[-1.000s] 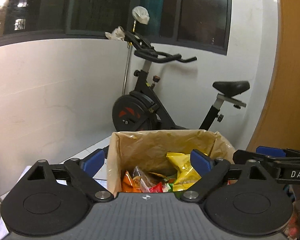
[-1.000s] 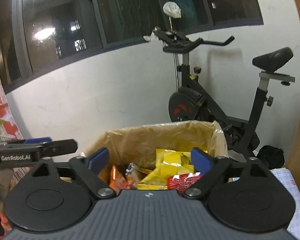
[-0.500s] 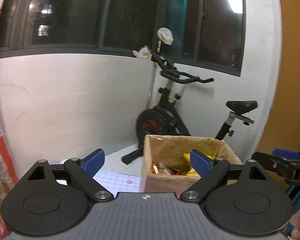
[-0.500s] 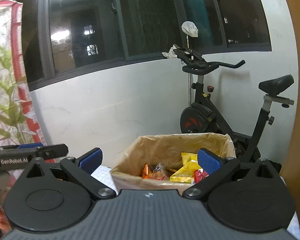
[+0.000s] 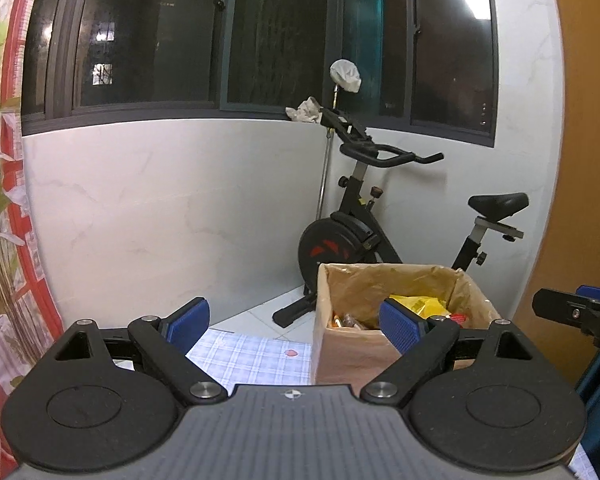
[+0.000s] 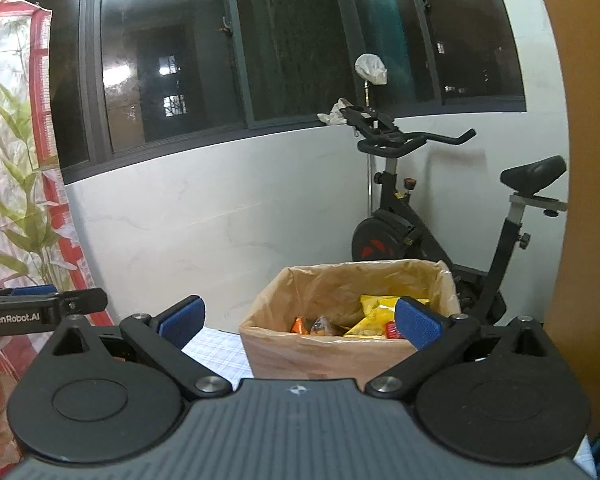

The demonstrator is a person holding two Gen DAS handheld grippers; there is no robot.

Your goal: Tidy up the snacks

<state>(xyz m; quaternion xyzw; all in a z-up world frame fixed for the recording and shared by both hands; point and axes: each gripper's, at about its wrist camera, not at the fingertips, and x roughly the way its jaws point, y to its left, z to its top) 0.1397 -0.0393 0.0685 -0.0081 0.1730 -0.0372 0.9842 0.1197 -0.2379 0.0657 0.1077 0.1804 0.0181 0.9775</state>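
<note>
A cardboard box (image 5: 352,352) lined with brown paper stands on a checked tablecloth (image 5: 252,356); it also shows in the right wrist view (image 6: 320,356). Inside lie snack packets: a yellow bag (image 6: 376,312), an orange packet (image 6: 299,325) and a red one (image 6: 392,330). The yellow bag shows in the left wrist view (image 5: 418,303) too. My left gripper (image 5: 294,322) is open and empty, held back from the box and to its left. My right gripper (image 6: 298,316) is open and empty, held back in front of the box.
A black exercise bike (image 5: 364,232) stands behind the box against the white wall. A patterned red and green curtain (image 6: 16,184) hangs at the left. A wooden panel (image 5: 580,160) rises at the right. A small red spot (image 5: 291,353) lies on the tablecloth.
Both grippers have pulled back and up from the box, which now looks smaller and farther. The left one also shifted left. Both stayed open and empty.
</note>
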